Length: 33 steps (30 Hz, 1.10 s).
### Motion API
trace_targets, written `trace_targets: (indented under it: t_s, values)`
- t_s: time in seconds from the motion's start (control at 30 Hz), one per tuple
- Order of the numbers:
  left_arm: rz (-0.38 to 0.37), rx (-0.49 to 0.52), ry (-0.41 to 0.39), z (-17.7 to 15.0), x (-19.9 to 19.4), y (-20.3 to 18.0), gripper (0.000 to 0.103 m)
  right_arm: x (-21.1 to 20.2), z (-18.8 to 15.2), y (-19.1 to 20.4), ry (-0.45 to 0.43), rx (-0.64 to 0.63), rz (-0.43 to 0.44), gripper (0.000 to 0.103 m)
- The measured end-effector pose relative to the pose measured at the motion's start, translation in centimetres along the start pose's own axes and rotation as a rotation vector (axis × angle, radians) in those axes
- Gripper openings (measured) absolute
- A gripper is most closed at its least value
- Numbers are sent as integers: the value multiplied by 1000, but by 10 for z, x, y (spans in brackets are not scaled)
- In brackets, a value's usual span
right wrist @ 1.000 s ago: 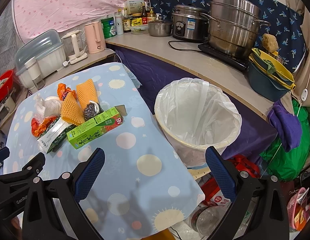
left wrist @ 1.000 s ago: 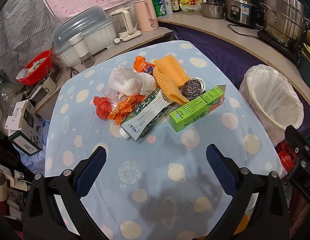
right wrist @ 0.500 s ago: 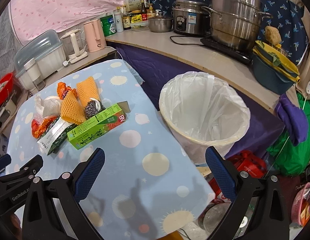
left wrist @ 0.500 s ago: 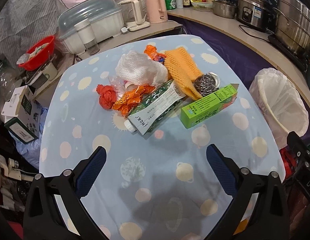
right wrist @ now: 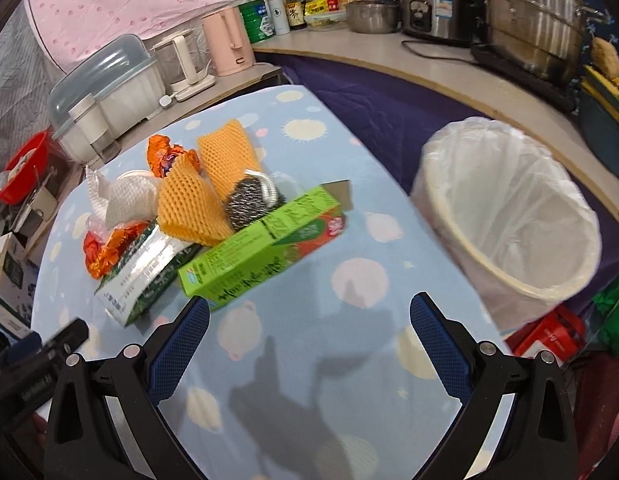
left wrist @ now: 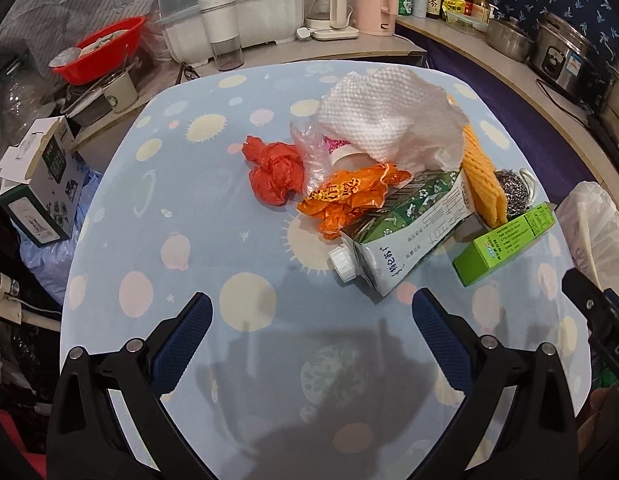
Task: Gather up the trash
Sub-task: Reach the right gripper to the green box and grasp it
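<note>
1. The left gripper (left wrist: 311,312) has two black plastic arms that fill the lower corners of the left wrist view.
2. Its fingers (left wrist: 181,344) carry blue pads with a fine mesh texture.
3. Round silver screw heads sit along each black arm.
4. The right gripper (right wrist: 309,312) has the same build: black arms, blue textured fingers (right wrist: 439,346), silver screws.
5. At the lower left of the right wrist view, a black body bears small white lettering, too blurred to read.

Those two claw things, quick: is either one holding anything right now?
Left gripper: open, holding nothing, above the table near the milk carton.
Right gripper: open, holding nothing, close to the green box.
</note>
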<state>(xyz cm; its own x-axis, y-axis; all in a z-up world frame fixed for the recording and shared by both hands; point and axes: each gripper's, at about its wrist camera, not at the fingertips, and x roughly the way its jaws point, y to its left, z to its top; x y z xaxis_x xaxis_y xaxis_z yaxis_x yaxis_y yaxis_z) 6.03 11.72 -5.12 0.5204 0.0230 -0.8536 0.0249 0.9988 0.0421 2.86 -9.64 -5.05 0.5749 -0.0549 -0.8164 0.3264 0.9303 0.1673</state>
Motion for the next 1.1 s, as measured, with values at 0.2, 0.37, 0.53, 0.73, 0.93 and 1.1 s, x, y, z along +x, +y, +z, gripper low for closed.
trace_targets:
  t_s: [0.2, 0.37, 0.53, 0.73, 0.93, 1.1]
  values:
    - [-14, 6, 15, 5, 13, 7, 96, 28, 22, 25, -6, 67, -44, 96]
    - [-1, -4, 1, 9, 17, 15, 96, 53, 31, 37, 16, 92, -97, 96]
    - [-3, -10, 9, 10, 24, 19, 96, 76, 26, 50, 47, 60, -150, 96]
    - [-13, -11, 16, 10, 30, 19, 96, 84, 9, 41, 99, 26, -167, 87]
    - [-45, 12, 15, 7, 33, 8, 96, 80, -8, 10, 133, 38, -173, 68]
    - [-90, 41, 1, 11, 44, -7, 96, 73, -12, -13, 132, 56, -155, 57]
